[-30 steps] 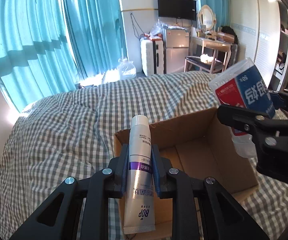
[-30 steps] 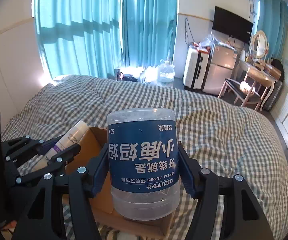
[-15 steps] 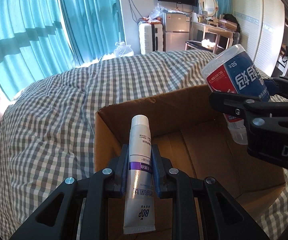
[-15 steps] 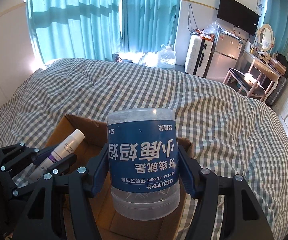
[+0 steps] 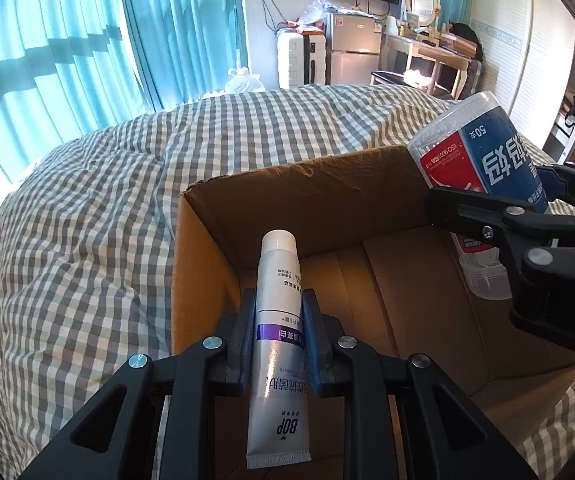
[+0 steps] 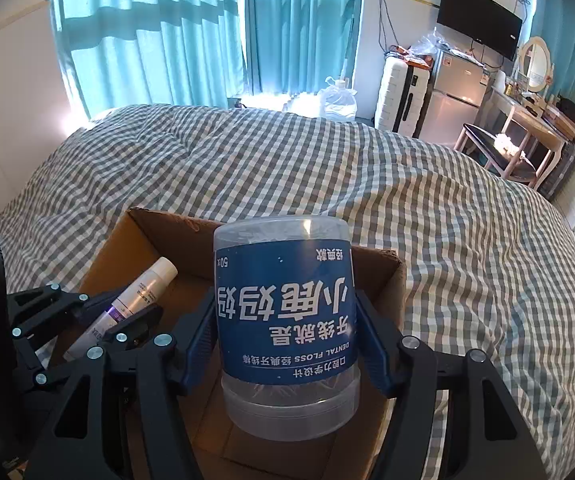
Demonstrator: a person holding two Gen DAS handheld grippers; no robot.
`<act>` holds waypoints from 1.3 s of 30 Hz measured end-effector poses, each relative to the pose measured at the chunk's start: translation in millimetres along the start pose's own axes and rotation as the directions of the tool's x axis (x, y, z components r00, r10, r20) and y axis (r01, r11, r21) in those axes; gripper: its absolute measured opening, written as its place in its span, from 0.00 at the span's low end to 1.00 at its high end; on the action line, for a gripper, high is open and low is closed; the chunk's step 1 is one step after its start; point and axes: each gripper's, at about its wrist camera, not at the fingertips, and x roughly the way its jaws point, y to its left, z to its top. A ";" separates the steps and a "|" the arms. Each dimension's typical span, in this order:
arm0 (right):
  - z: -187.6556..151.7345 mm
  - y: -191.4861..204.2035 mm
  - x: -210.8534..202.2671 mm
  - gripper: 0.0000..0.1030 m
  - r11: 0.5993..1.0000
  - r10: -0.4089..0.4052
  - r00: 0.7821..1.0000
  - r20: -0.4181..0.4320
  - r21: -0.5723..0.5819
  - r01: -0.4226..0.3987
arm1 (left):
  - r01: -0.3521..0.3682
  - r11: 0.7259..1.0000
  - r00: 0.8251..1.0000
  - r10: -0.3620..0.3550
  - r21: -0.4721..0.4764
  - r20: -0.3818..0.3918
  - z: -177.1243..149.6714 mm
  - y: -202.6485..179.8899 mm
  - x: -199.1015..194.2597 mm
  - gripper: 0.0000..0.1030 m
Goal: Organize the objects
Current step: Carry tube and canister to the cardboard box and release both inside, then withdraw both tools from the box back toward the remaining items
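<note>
The left gripper point(image 5: 277, 332) has its jaws clamped on a slim white and silver toothpaste tube with a purple band point(image 5: 278, 320), cap pointing forward and downward. The right gripper point(image 6: 285, 332) has its jaws clamped on a clear plastic round jar of dental floss with a blue and red label point(image 6: 285, 320), which is held upside down. Both things hang over the open brown cardboard box point(image 5: 287, 196), which sits on a bed with a grey and white checked cover point(image 5: 87, 240). The box looks empty inside, as far as the 2 views show.

I judge the step in hand to be the release of both things into the box, and several things could go wrong here:

- The bed is soft, so the box may tip or slide if a gripper pushes on its wall.
- The jar hangs close to the right wall of the box (in the left wrist view it overlaps the rim). If the jaws open there, it could strike the edge and roll out onto the cover.
- The jar is round and smooth, so once it lands it may roll inside the box and hit the tube.
- The tube is gripped near its middle and points steeply down, so it will probably land on its cap and fall over to some side.
- The 2 grippers are near to each other, so they could collide if both go lower together
</note>
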 end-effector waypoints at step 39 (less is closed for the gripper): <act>-79.9 43.2 -322.1 0.91 0.993 -0.098 0.945 0.311 -0.032 0.113 | -0.066 0.996 0.971 0.077 -0.054 0.225 -63.4 -15.0 -260.3 0.90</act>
